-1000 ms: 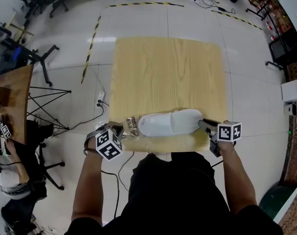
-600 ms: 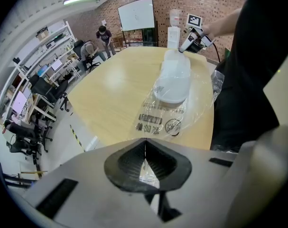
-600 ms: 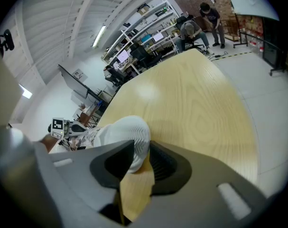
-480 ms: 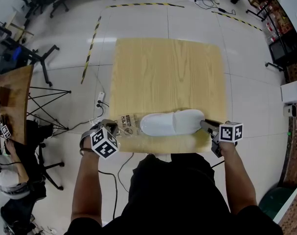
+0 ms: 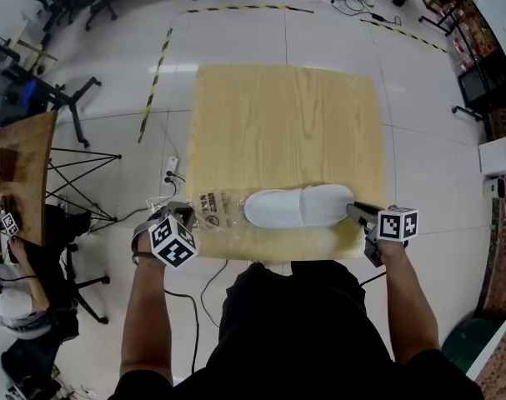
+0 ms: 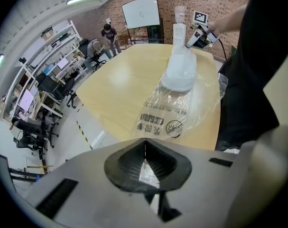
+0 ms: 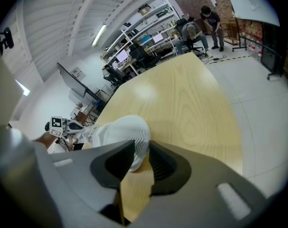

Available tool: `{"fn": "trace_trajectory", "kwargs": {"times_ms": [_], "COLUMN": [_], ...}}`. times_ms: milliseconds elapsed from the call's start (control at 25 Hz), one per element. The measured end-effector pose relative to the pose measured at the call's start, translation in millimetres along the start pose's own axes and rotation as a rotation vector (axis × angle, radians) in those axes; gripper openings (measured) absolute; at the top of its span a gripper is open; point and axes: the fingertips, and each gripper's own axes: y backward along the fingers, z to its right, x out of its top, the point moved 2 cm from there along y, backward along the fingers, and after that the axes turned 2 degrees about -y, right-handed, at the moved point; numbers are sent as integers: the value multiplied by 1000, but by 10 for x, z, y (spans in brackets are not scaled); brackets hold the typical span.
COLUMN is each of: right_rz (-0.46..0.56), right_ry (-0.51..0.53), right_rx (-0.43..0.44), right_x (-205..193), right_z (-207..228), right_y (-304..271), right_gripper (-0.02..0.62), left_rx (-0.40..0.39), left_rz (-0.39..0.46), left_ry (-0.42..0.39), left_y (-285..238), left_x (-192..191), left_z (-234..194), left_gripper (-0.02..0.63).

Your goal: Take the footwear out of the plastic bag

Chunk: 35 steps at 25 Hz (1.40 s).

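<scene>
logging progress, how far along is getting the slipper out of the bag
Done: most of the white slipper lies bare on the table. In hand: left gripper pinches the plastic bag, right gripper clamps the slipper's other end. Left: the bag's mouth seems to overlap its near end; pull clear.

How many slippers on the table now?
1: a white slipper at the table's near edge, right of the bag; a second may be hidden beneath it.
</scene>
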Motion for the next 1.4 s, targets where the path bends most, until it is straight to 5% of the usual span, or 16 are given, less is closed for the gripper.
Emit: {"fn": "trace_trajectory", "kwargs": {"times_ms": [360, 600, 880, 1400], "right_rz": [7, 10, 20, 17], "right_ry": [-1, -15, -33, -51], "right_rx": [-25, -27, -9, 28], "right_x": [-13, -32, -43, -77], "right_z": [82, 135, 92, 5], "right_y": [44, 109, 96, 64], "right_gripper": [98, 98, 97, 92], "left_rx": [95, 197, 246, 179], "left_rz": [-26, 38, 147, 277], "left_ry": [49, 83, 59, -62], "left_y": [59, 243, 310, 93], "left_x": [-164, 12, 661, 2058], "left_z": [-271, -517, -793, -807], "left_gripper": [8, 7, 6, 8]}}
